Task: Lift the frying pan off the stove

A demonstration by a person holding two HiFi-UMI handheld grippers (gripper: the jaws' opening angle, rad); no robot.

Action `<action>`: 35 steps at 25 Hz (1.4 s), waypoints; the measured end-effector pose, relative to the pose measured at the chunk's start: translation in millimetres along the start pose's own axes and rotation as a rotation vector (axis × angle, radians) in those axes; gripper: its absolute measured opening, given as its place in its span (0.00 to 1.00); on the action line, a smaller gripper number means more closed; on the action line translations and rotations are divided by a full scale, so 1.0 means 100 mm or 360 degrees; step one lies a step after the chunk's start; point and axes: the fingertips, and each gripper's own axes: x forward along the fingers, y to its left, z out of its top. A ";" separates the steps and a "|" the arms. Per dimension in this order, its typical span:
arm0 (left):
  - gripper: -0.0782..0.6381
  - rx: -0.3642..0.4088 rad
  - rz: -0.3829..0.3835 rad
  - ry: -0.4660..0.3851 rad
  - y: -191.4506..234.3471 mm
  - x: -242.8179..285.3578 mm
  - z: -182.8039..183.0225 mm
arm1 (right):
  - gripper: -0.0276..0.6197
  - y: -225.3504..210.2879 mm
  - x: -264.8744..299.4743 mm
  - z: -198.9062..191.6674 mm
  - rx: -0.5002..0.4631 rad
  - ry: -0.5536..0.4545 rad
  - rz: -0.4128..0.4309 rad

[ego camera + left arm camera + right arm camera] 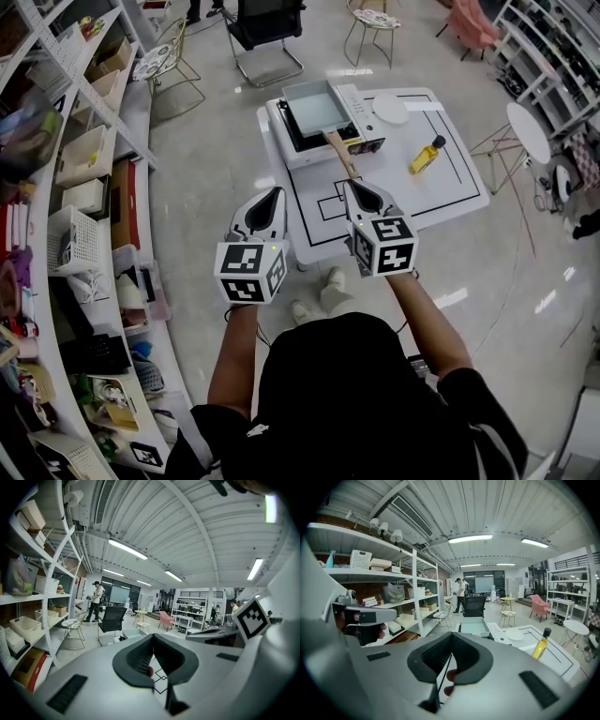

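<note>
Head view shows one square grey wooden-handled frying pan [314, 111] on the single white stove [353, 99] on the white worktop [441, 192], its handle end hidden behind the right gripper [362, 192], whose fingers, like the left gripper's [268, 201], are closed on nothing.

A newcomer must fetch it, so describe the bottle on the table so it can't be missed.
Find the white table marked with black lines. A stove with a pan sits at its far end, with a white plate beside it. The bottle stands alone nearer the right edge: slim, dark-capped, and the only yellow thing there.
</note>
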 end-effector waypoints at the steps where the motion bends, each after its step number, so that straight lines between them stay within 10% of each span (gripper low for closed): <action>1: 0.13 -0.0001 0.0003 0.0006 0.01 0.02 -0.02 | 0.05 -0.02 0.02 -0.01 0.0001 0.0007 -0.0002; 35: 0.13 -0.0125 0.0172 0.0219 0.60 1.54 -0.29 | 0.06 -0.97 1.59 -0.39 0.0014 0.0509 0.0037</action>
